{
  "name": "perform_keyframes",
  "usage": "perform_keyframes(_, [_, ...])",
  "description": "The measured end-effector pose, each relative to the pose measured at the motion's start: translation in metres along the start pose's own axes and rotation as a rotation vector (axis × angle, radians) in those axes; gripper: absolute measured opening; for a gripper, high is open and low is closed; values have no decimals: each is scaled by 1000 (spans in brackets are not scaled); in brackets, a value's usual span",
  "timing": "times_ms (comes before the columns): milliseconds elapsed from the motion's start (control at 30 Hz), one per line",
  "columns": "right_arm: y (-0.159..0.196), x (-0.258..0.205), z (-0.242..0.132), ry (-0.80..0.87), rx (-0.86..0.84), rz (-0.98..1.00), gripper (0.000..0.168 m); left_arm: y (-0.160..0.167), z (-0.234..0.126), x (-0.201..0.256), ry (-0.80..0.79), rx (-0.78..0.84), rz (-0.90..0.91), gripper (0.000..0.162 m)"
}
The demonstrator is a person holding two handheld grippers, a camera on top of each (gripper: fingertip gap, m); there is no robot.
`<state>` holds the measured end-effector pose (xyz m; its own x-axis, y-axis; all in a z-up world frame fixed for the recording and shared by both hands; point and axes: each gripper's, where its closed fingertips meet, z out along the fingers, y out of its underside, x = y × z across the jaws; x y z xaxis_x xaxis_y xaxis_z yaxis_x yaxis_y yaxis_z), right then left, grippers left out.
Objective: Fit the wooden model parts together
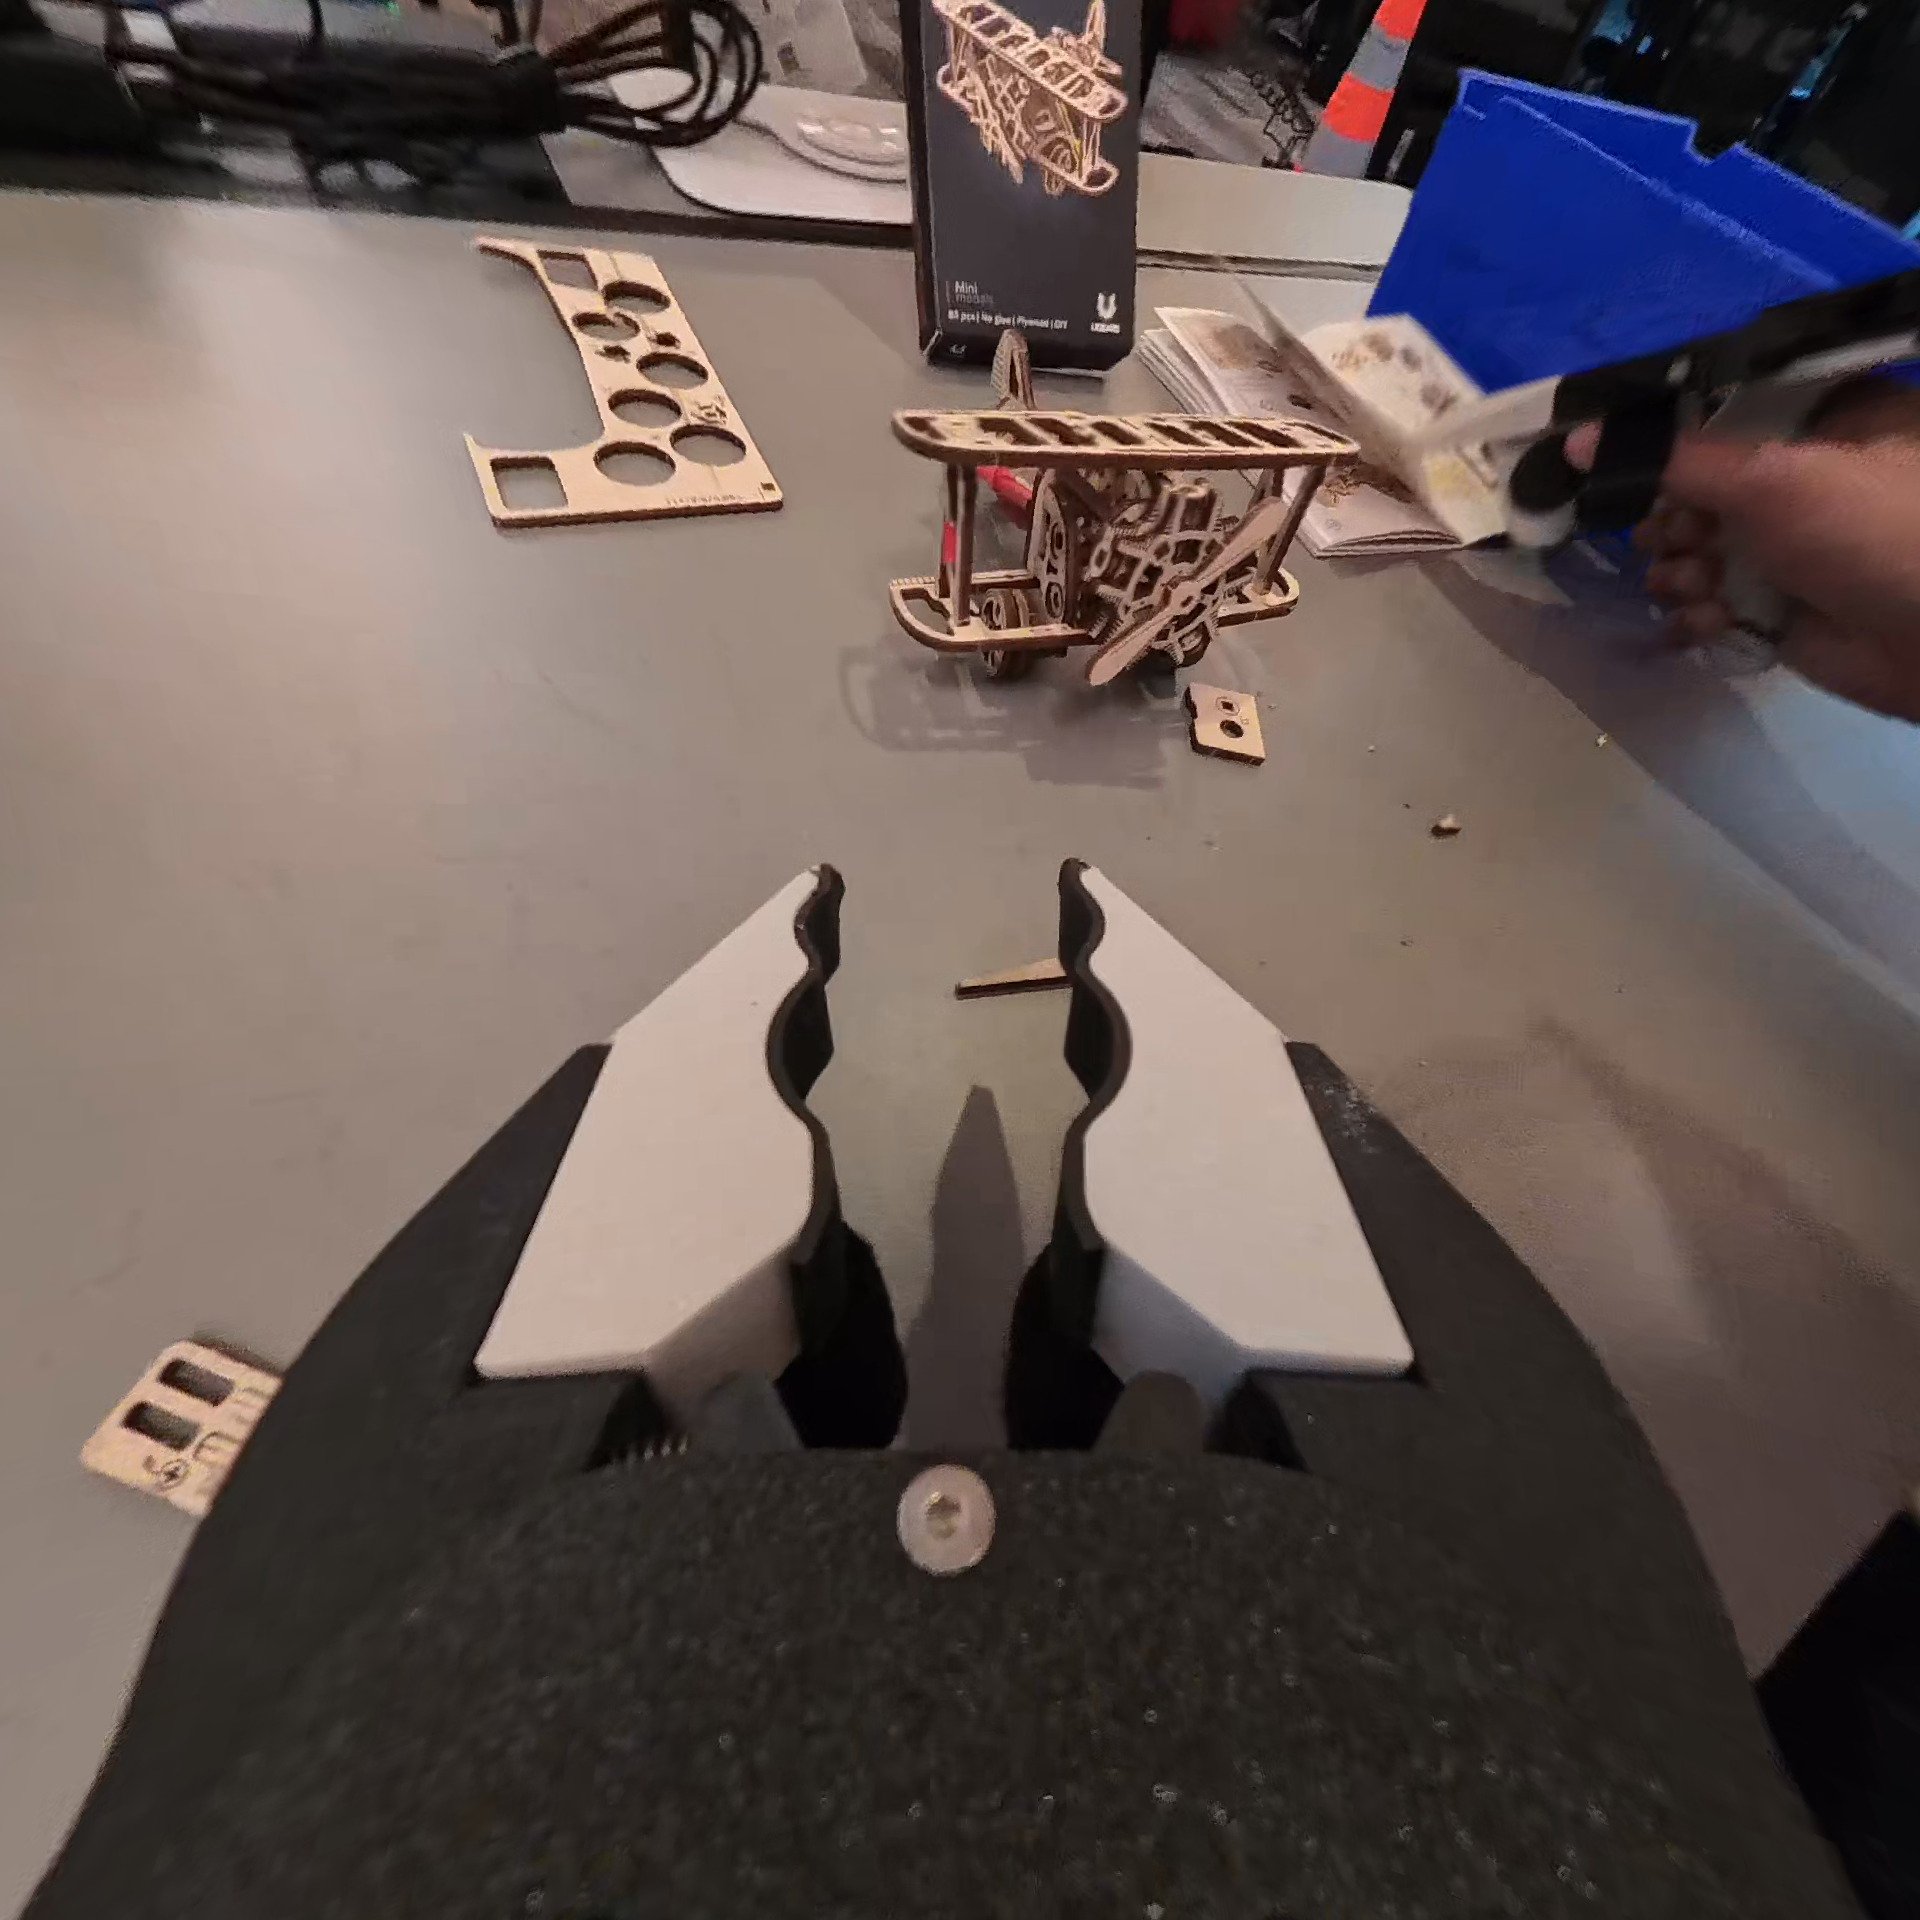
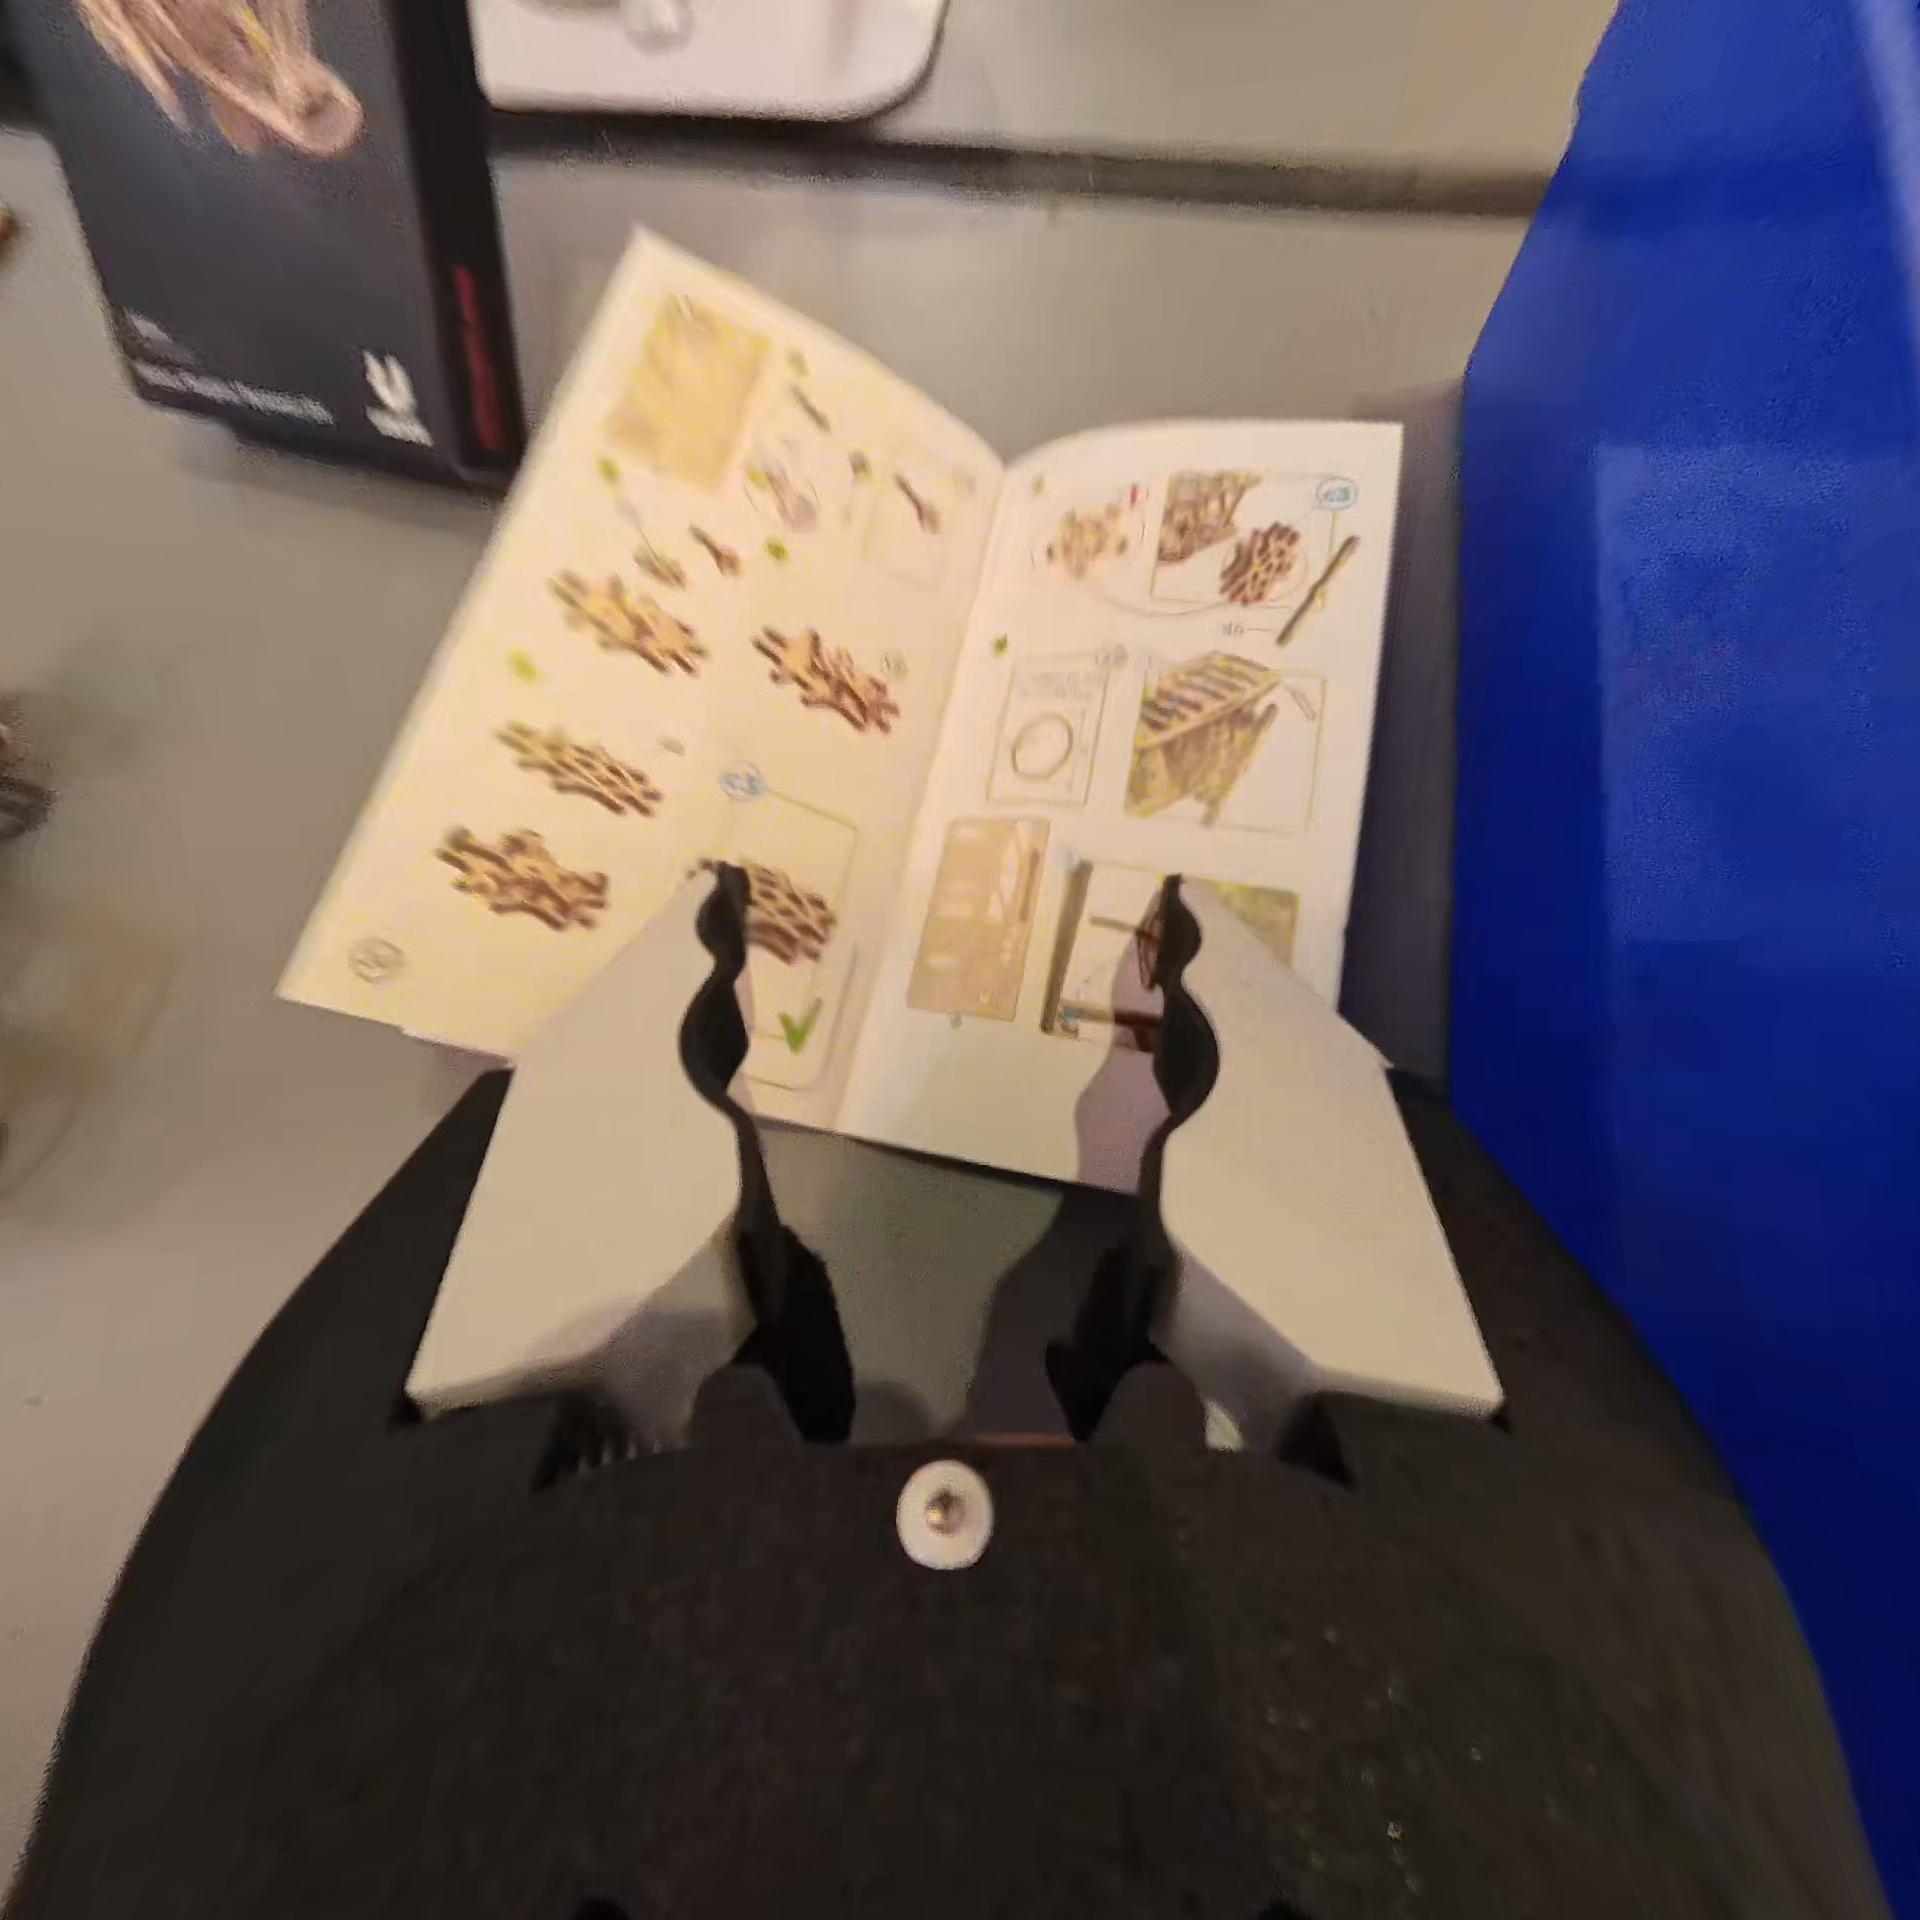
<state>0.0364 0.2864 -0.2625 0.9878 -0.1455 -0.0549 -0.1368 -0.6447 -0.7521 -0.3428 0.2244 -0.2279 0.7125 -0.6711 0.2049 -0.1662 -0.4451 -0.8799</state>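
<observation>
A wooden biplane model [image 1: 1112, 540] stands on the grey table [image 1: 416, 779], mostly built, propeller toward me. A small square wooden part [image 1: 1226, 723] lies just in front of it. A thin wooden sliver [image 1: 1013, 979] lies by my left gripper's right fingertip. My left gripper [image 1: 951, 883] is open and empty, low over the table, well short of the model. My right gripper [image 2: 945, 894] is open and empty, hovering over an open instruction booklet [image 2: 883, 675]; it also shows far right in the left wrist view [image 1: 1558, 468], held by a hand.
A punched-out wooden sheet [image 1: 623, 384] lies back left. Another punched piece [image 1: 177, 1423] lies near left. The dark model box [image 1: 1023, 177] stands behind the plane. A blue bin [image 2: 1714, 727] stands at the right. Cables [image 1: 416, 73] lie beyond the table's far edge. About 40 cm separates my left fingertips from my right. The thin wooden sliver [image 1: 1013, 979] is closer to my left gripper, around 5 cm from its tips; the right tips are 35 cm off.
</observation>
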Motion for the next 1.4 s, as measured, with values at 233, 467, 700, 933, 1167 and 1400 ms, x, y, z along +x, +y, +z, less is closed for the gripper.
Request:
perform_keyframes(233, [15, 3, 6, 26, -35, -55, 90, 5, 4, -14, 4, -32, -144, 40])
perform_keyframes(467, [15, 3, 5, 30, -26, -50, 90, 17, 12, -16, -50, -122, -103, 40])
perform_keyframes(700, [15, 3, 5, 28, -24, -49, 90, 20, 14, -22, -84, -142, -132, 36])
perform_keyframes(933, [15, 3, 5, 29, -23, -47, 90, 21, 14, -25, -94, -146, -148, 34])
perform_keyframes(1167, [16, 3, 4, 28, -22, -45, 90, 22, 15, -25, -86, -155, -158, 34])
perform_keyframes(1400, [15, 3, 4, 28, -22, -46, 89, 22, 15, -25, -88, -156, -156, 34])
